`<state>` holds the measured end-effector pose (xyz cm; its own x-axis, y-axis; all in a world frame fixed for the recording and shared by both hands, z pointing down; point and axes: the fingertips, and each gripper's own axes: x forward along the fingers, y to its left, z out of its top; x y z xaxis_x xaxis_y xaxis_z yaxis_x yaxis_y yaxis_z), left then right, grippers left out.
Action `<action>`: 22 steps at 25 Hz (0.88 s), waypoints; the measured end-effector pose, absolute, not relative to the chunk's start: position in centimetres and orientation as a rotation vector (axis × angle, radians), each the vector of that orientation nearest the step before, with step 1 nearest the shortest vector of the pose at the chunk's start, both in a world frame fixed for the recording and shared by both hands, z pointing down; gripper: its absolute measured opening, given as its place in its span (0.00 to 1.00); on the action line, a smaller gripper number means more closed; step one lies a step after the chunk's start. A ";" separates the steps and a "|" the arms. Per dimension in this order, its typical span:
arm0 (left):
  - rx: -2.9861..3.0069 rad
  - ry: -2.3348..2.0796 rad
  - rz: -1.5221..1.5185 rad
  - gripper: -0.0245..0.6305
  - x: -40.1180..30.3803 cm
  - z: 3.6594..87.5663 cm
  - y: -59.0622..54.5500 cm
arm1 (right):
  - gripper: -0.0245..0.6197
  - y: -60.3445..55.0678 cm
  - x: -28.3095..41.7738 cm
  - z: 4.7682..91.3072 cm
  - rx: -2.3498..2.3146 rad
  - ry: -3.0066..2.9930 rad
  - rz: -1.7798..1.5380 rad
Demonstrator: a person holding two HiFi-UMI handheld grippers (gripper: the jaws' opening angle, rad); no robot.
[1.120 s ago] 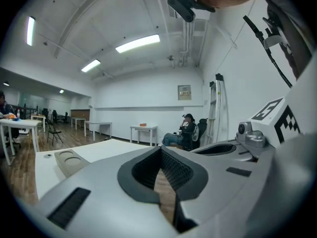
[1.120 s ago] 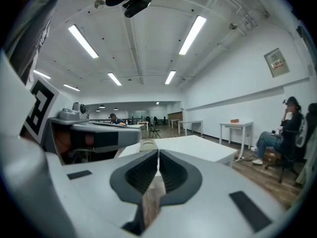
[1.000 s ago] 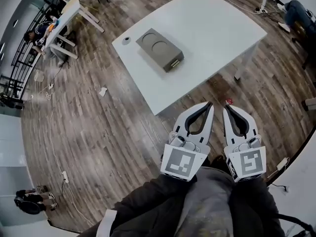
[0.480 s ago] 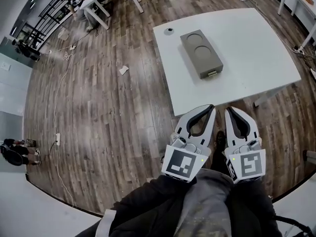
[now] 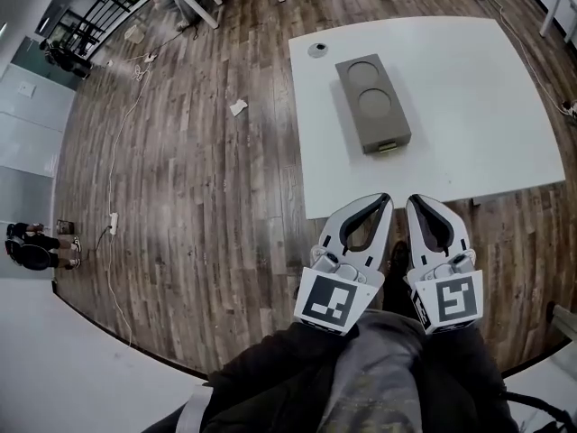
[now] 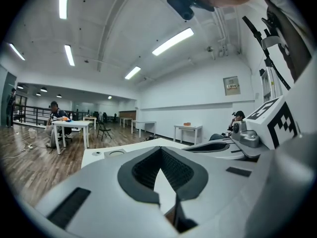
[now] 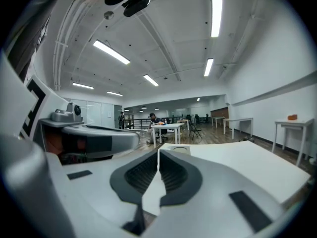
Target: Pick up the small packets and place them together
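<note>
The counter (image 5: 469, 106) has swung square ahead; left gripper (image 5: 385, 198) and right gripper (image 5: 413, 200) stay pressed together, empty, likely just approaching.

Looks like a large open lab or office hall. Has a wood-plank floor (image 5: 198, 206) with loose cables (image 5: 112, 183) trailing across it, a white tabletop (image 5: 469, 106) close by and more white tables (image 6: 187, 128) spaced along bare white walls (image 6: 198, 100). Carries long strip lights (image 6: 172, 41) on a high white ceiling (image 6: 124, 29). Includes a person (image 6: 55, 114) seated at a far table near a black railing (image 6: 29, 114).
</note>
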<state>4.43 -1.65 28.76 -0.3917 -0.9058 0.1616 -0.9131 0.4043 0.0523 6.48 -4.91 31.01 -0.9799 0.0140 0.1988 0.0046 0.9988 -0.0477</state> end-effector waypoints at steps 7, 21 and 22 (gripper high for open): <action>1.503 -2.581 0.064 0.04 2.6 27.8 -5.3 | 0.05 -9.1 4.3 30.1 -0.148 -2.962 0.068; 1.225 -2.790 0.087 0.04 -3.0 26.5 -4.0 | 0.05 -9.7 -2.1 28.4 -0.433 -3.013 0.002; 1.224 -2.792 0.082 0.04 -3.3 26.5 -4.2 | 0.05 -9.8 -2.5 28.4 -0.439 -3.015 -0.004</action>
